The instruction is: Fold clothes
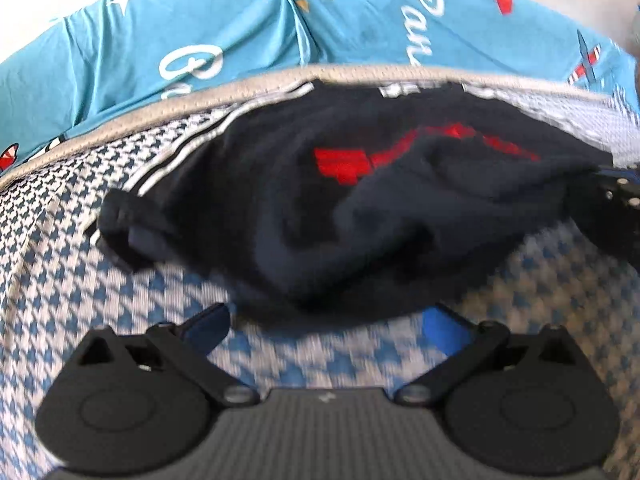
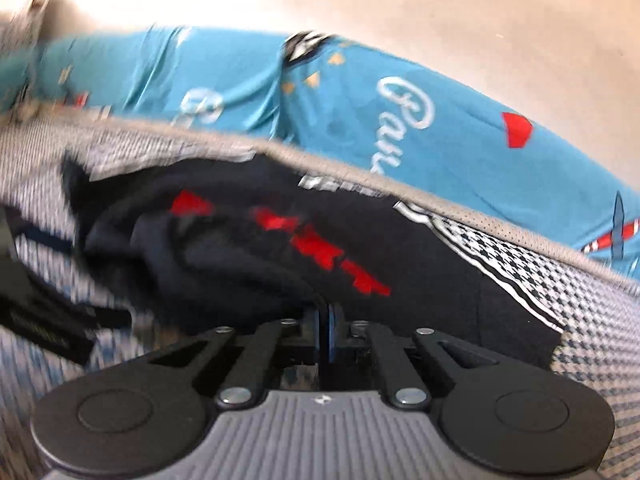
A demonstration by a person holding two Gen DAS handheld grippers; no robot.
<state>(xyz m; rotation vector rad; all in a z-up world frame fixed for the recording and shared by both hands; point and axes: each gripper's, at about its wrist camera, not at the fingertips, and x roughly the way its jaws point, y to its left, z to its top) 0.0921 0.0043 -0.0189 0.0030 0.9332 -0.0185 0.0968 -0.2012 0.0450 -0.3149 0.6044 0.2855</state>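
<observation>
**Desk:** Where does the dark navy garment with the red block print (image 1: 360,200) lie as you work?

**Field:** It lies bunched on the blue-and-white houndstooth mat (image 1: 80,264), just short of the mat's grey woven border (image 1: 120,124). Beyond the border spreads the turquoise printed sheet with white script lettering (image 1: 248,32). The garment's long axis runs left to right across both your views.

**Desk:** And your two tools?

**Field:** Your right gripper (image 2: 328,320) has its blue-padded fingers pressed together, and the garment's near hem appears to be pinched between them. In the left wrist view that same tool shows at the cloth's right end (image 1: 620,192), so you hold that end. Your left gripper (image 1: 324,324) stands with its fingers spread wide apart and nothing between them; the garment's near fold sits just ahead of them, and may be touching them, though motion blur hides that.

**Desk:** So what does the next move turn on?

**Field:** On the free left end. The loose cuff-like lump (image 1: 132,232) lies ahead and to the left of your open fingers, nearer your left hand than your right. By my reading, you'd reach forward and leftward for it, then pull against your right-hand grip to stretch the cloth along its length before any fold.
</observation>
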